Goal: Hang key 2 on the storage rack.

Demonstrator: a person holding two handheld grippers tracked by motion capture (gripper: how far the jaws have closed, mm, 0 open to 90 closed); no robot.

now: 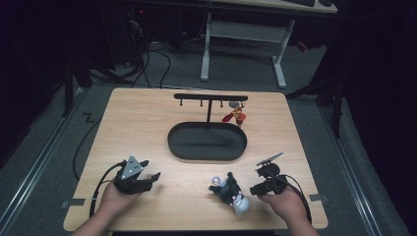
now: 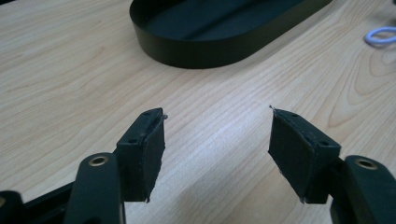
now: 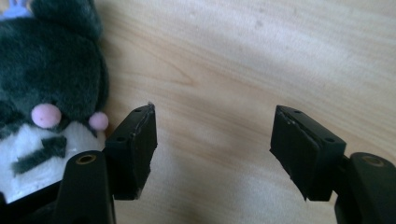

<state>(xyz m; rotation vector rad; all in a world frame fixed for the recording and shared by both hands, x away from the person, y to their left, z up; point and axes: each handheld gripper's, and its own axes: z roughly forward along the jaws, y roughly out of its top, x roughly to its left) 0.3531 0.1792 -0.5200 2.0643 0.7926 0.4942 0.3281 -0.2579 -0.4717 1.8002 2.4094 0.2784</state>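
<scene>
Black pads [image 3: 135, 149] on the right gripper [image 3: 212, 154] stand wide apart with nothing between them, only bare wood; the plush toy [image 3: 46, 93] lies just beside the left-hand pad in the right gripper view, and it is hard to tell if it touches; the toy is dark grey with a white face, two pink spots and a small dark mouth. From the high view the right gripper [image 1: 252, 189] sits low on the near right part of the table [image 1: 142, 123], held by the person's right hand [image 1: 285, 201]; the plush toy [image 1: 231, 192] lies on the wood just to the left of it, near the front edge.

The left gripper [image 2: 217, 149] has its pads [image 2: 148, 154] wide apart too, and they hold nothing; under them is plain wood; past them sits the black oval tray [image 2: 196, 44], and a small white ring [image 2: 380, 35] lies on the wood at the far right of that view. From the high view the left gripper [image 1: 155, 177] rests at the near left, in the person's left hand [image 1: 115, 196], with its grey plate on top; it is well apart from the toy.

The black oval tray [image 1: 206, 155] sits in the middle of the table; a black rack [image 1: 210, 97] with small hooks stands over its back edge; a red and yellow charm [image 1: 237, 114] hangs from the right end of the rack.
</scene>
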